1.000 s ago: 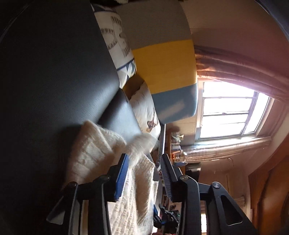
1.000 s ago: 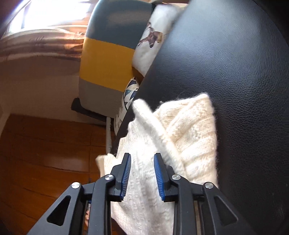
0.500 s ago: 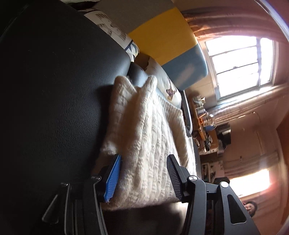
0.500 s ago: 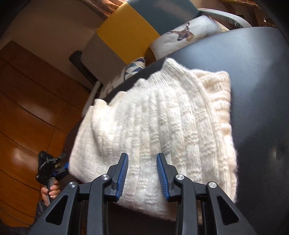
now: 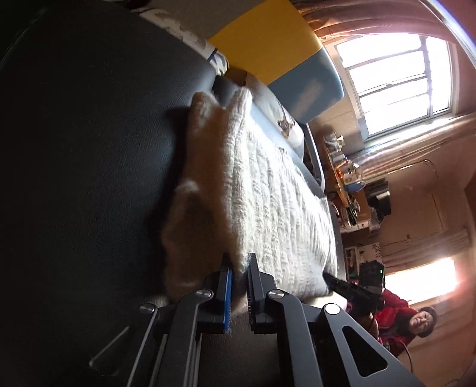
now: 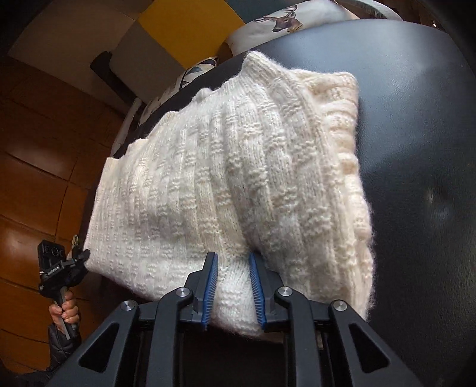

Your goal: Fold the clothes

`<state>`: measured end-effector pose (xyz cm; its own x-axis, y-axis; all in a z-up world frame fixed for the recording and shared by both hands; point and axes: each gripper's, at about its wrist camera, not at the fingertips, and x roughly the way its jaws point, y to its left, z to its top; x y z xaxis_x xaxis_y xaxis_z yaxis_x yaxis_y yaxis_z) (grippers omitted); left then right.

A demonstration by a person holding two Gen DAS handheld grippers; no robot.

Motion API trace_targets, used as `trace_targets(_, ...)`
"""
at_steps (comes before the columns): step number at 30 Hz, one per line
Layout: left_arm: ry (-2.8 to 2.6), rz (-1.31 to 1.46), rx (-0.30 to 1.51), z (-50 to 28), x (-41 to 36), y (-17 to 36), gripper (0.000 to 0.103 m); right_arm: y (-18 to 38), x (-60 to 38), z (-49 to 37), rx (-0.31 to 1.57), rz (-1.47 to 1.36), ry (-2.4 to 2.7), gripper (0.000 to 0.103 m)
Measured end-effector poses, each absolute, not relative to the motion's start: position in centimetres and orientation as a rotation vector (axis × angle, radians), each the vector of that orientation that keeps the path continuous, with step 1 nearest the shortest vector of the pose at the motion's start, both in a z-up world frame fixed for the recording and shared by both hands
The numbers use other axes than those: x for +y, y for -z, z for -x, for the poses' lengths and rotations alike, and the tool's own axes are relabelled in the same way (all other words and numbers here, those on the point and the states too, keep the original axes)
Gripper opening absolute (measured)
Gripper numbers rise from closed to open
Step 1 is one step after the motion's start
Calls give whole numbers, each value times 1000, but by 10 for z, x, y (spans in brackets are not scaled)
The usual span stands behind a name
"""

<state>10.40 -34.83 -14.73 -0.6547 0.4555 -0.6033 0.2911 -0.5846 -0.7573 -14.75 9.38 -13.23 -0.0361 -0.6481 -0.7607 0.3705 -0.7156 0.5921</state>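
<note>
On the black leather seat (image 6: pixel 416 148) we see the cream knitted sweater (image 6: pixel 238 178) lying folded into a thick rectangle, its ribbed neck pointing away from us towards the cushions. Half a second ago both of our claws were spread over its near edge; now they have come in on it. Our left claw (image 5: pixel 238 285) has narrowed from a wide gap to a thin one, its blue pads pinching the near corner of the sweater (image 5: pixel 267 193). Our right claw (image 6: pixel 233 285) holds much the same width as before, its two fingers set on either side of a bulge of knit at the near hem, touching the cloth on both sides, so it grips the sweater there. A second ago the garment hung loose and bunched between the claws; it now rests flat on the seat.

Both claws reach forward low over the seat, side by side along the near edge. From the left wrist view the right-hand device (image 5: pixel 357 288) shows beyond the sweater's far corner, and a person in a red top (image 5: pixel 392 309) behind it. From the right wrist view a hand (image 6: pixel 64 312) grasps the handle of the left-hand device at the sweater's left corner. A deer-print cushion (image 6: pixel 282 23) lies beyond the seat.
</note>
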Motion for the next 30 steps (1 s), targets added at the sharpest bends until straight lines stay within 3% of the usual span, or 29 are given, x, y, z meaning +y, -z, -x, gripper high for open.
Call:
trace_targets(2,-2394,1296,-1389,-113,-347,148,9,132,95,144,-289,-1544,1800,21)
trace_targets(6,-2528,1209,-1303,-123,-347,101,15,132,96,136,-265,-1563,1736,23)
trace_targets(8,-2609,1111,-1192,-118,-340,68,38,130,95,133,-248,-1581,1721,23)
trace_targets(10,-2678,1068,-1019,-100,-327,41,46,121,94,136,-215,-1572,1755,24)
trace_targets(12,-2728,1088,-778,-65,-306,25,48,104,88,142,-178,-1499,1826,32)
trace_targets(17,-2675,1239,-267,33,-247,36,48,73,66,159,-156,-1305,1966,35)
trace_targets(23,-2470,1342,-97,113,-229,76,51,80,34,177,-3,-1307,2033,38)
trace_targets(26,-2392,1394,-51,128,-226,95,54,92,17,179,128,-1301,2057,38)
trace_targets(30,-2345,1439,35,132,-219,110,54,103,13,177,161,-1292,2060,39)
